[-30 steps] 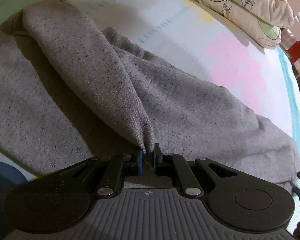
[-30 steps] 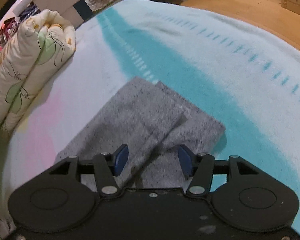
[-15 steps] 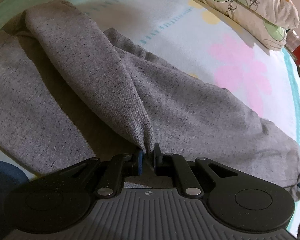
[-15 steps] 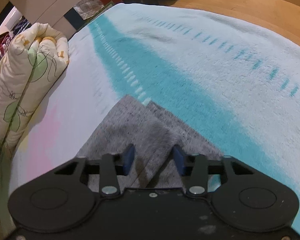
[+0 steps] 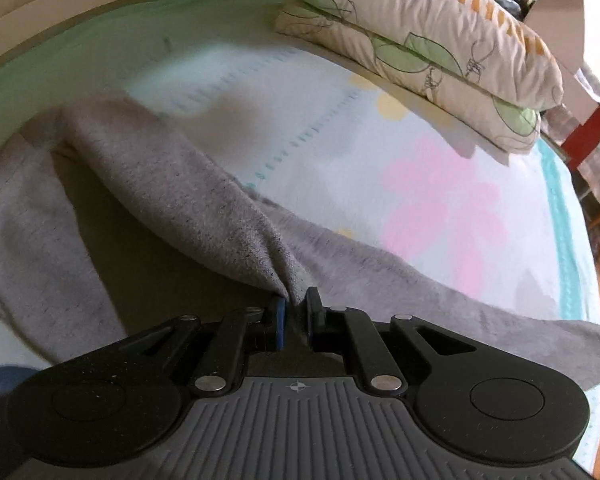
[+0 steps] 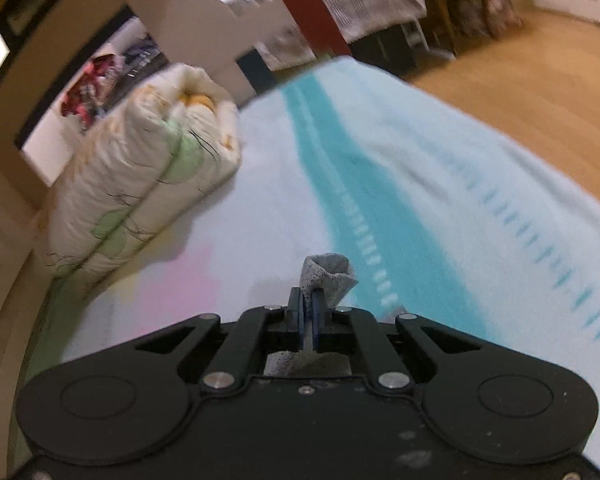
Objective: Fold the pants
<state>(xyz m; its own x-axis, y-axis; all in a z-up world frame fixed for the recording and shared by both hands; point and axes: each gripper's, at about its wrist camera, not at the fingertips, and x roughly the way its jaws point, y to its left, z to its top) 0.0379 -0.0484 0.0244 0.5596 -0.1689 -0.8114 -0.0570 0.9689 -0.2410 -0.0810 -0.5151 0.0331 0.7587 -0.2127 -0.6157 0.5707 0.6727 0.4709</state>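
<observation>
Grey pants (image 5: 204, 216) lie spread on a pale blanket (image 5: 340, 152) covering the bed. My left gripper (image 5: 295, 305) is shut on a bunched ridge of the pants, which rises off the bed up to its pads, while the rest drapes left and right. In the right wrist view, my right gripper (image 6: 309, 298) is shut on a small end of the grey pants (image 6: 329, 274), and a tuft of cloth sticks out past the fingertips. That end hangs lifted above the blanket (image 6: 440, 208).
A folded floral quilt (image 5: 432, 28) lies along the far side of the bed, also seen as the quilt (image 6: 140, 184) at the left of the right wrist view. Beyond the bed's edge are a wooden floor (image 6: 540, 92), a red panel (image 6: 314, 20) and cluttered furniture.
My right gripper went from open over the flat pant hems to shut on them and lifted them off the blanket. My left gripper rose, pulling its held fold higher.
</observation>
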